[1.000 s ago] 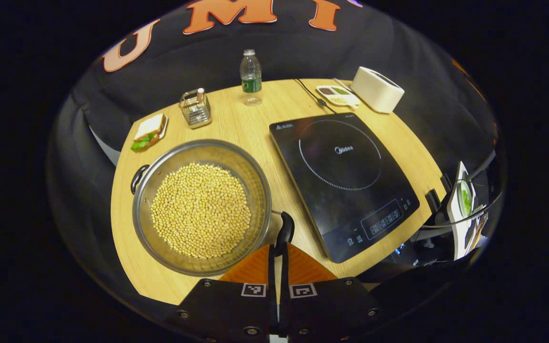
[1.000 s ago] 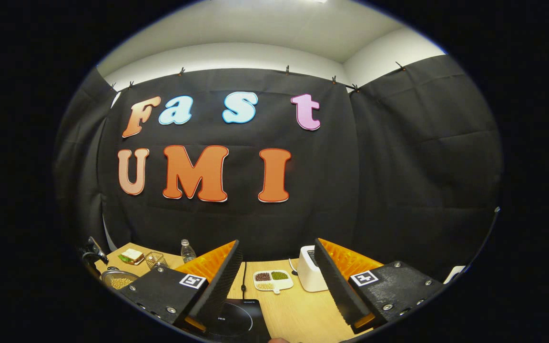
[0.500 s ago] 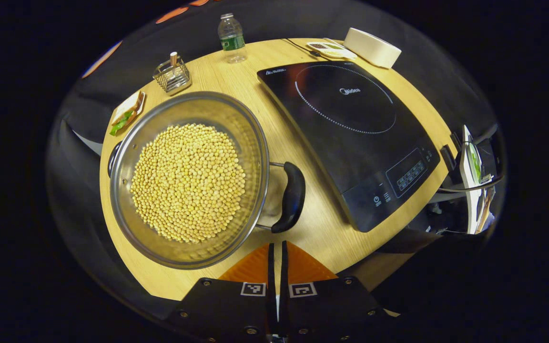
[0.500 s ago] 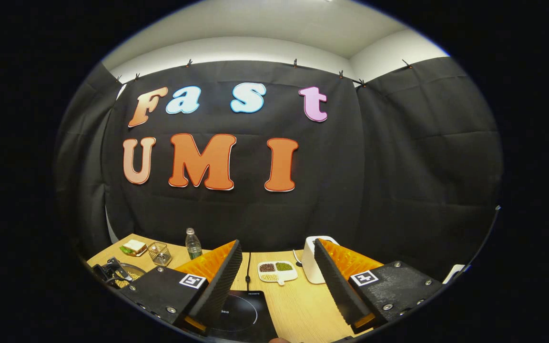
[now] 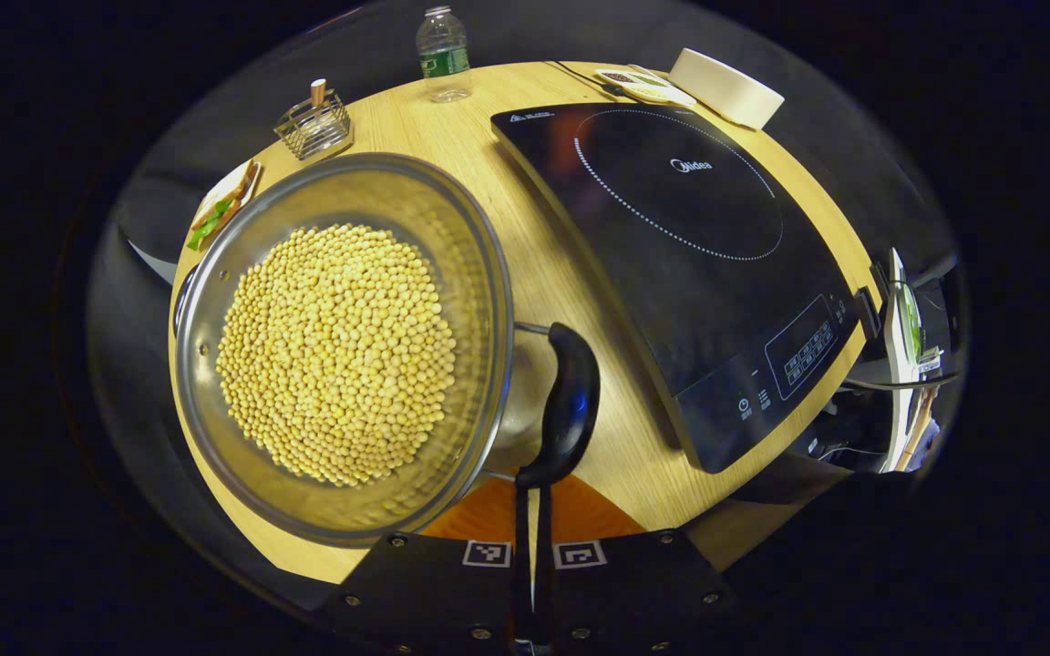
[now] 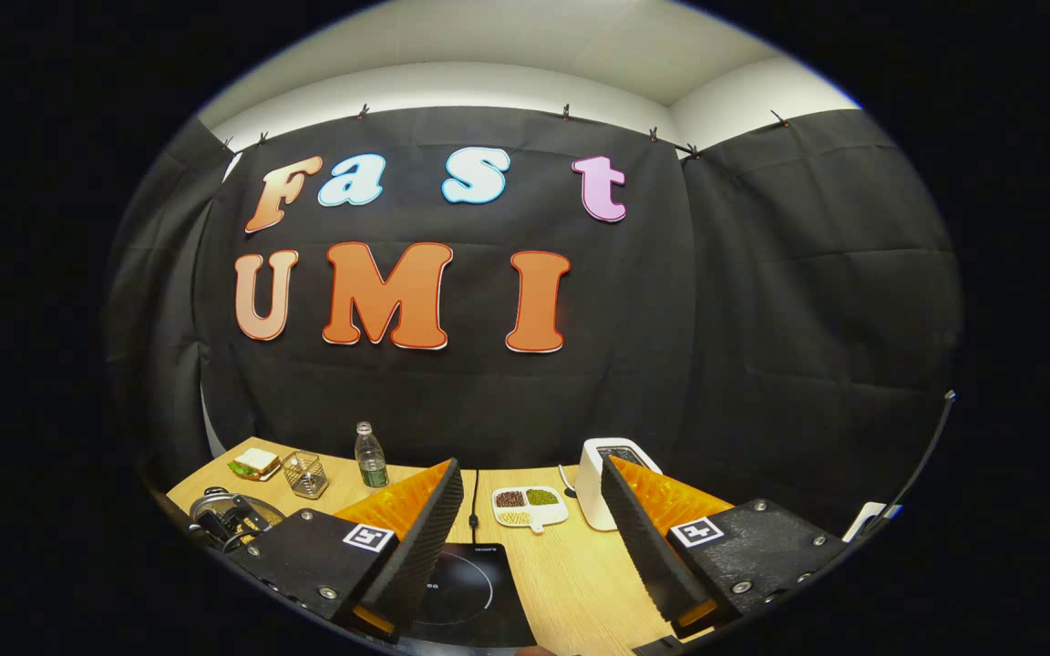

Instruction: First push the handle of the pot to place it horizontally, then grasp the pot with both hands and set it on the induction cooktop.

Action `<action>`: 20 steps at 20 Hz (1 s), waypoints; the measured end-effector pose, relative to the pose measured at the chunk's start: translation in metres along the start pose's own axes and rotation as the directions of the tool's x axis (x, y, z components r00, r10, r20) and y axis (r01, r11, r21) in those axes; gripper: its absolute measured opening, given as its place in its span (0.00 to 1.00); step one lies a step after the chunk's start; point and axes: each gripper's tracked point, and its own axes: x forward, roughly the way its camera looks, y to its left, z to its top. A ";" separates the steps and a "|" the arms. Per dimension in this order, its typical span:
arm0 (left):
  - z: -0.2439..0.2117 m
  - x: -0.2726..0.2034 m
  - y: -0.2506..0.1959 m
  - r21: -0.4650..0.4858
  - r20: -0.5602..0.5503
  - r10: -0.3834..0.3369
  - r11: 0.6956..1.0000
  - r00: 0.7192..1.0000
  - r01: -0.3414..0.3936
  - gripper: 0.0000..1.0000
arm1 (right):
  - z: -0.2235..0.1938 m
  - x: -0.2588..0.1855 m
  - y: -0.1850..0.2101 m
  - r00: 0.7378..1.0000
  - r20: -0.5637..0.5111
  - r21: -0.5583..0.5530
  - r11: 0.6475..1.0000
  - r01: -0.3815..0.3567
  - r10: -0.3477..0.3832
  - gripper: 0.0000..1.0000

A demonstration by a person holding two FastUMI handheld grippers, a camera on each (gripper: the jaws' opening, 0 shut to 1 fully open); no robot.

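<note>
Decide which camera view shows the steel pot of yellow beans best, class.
The left gripper view: the round steel pot of yellow beans sits close, its contents and black side handle clear. The right gripper view catches just its rim, far off.

Black cloth wall point(image 6: 762, 301) behind a wooden table point(image 6: 571, 574), white ceiling point(image 6: 525, 46).

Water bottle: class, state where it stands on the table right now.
In the left gripper view the water bottle stands at the table's far edge, between the wire basket and the cooktop.
</note>
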 end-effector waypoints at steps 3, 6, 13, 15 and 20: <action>0.009 0.001 -0.005 0.013 0.010 0.006 1.000 1.000 -0.007 0.02 | -0.006 -0.003 0.001 1.000 -0.015 -0.002 1.000 0.005 -0.005 0.95; 0.017 0.004 -0.008 0.013 0.016 0.006 1.000 1.000 -0.006 0.02 | -0.010 -0.006 0.001 1.000 -0.026 -0.009 1.000 0.012 -0.012 0.94; 0.037 0.016 -0.011 -0.008 0.027 0.011 1.000 1.000 -0.010 0.02 | -0.022 -0.008 0.007 0.998 -0.058 -0.009 1.000 0.012 -0.013 0.94; 0.045 0.019 -0.012 -0.022 0.032 0.008 1.000 0.999 -0.007 0.02 | -0.025 -0.007 0.010 0.998 -0.068 -0.011 1.000 0.008 -0.008 0.94; 0.060 0.024 -0.012 -0.060 0.045 0.007 0.998 0.999 -0.004 0.02 | -0.030 -0.007 0.014 0.997 -0.083 -0.011 1.000 0.005 -0.006 0.95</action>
